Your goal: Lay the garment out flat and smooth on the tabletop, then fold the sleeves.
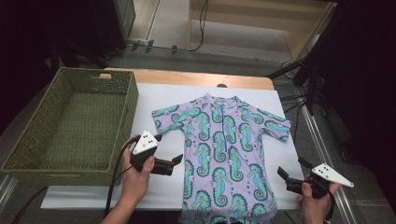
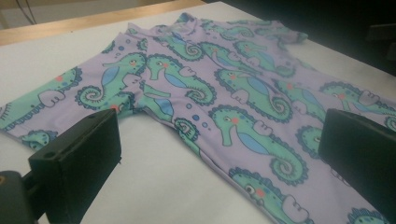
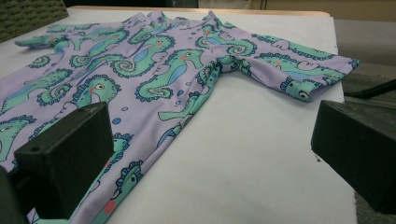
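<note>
A lilac short-sleeved child's top (image 1: 224,149) printed with green seahorses lies flat, front up, on a white sheet (image 1: 154,189), its collar toward the far side. My left gripper (image 1: 174,163) hovers just left of the garment's side seam, jaws wide open with nothing between them. In the left gripper view the top (image 2: 224,93) spreads ahead of that gripper (image 2: 219,123), one sleeve to the left. My right gripper (image 1: 293,168) stands open beside the top's right edge, below its sleeve. In the right gripper view the top (image 3: 154,70) lies ahead and to the left of that gripper (image 3: 210,121).
A deep green woven basket (image 1: 70,179) with nothing in it stands on the table's left side, close to my left hand. The white sheet covers a wooden tabletop (image 1: 196,78). Beyond the far edge lie floor and cables; dark stands rise at the right.
</note>
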The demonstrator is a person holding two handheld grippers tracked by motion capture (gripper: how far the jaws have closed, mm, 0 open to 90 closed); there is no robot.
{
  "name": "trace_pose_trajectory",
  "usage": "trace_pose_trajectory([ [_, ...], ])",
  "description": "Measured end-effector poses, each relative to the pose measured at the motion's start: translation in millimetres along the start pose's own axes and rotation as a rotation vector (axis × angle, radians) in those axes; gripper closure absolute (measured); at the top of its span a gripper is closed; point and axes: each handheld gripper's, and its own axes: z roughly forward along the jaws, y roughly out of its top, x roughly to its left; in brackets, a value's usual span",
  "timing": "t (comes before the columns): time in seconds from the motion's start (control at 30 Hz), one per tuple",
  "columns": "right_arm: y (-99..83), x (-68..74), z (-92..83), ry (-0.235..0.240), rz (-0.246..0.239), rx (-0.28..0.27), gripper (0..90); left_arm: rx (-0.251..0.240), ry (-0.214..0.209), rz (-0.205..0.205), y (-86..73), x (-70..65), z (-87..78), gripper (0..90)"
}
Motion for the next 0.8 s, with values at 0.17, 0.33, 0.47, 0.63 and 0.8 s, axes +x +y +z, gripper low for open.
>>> trace_pose_trajectory([
  [0.17, -0.3, -0.8, -0.2, 0.005, 0.007, -0.003, 0.0, 0.01, -0.005, -0.015, 7.8, 6.5, 9.5, 0.0],
  [0.33, -0.4, -0.1, 0.5, 0.007, 0.002, 0.0, 0.0, 0.014, 0.024, -0.01, 13.4, 12.8, 17.8, 0.0],
  [0.47, -0.3, 0.1, 0.5, 0.007, 0.001, -0.001, 0.0, 0.024, 0.015, -0.018, 16.3, 19.4, 24.4, 0.0],
  [0.63, -0.5, 0.2, 0.4, 0.008, -0.003, -0.001, 0.0, 0.042, 0.025, -0.029, 18.7, 28.8, 33.1, 0.0],
  [0.8, -0.5, 0.7, 1.0, 0.009, -0.006, -0.002, 0.0, 0.066, 0.047, -0.044, 22.1, 36.8, 44.0, 0.0],
])
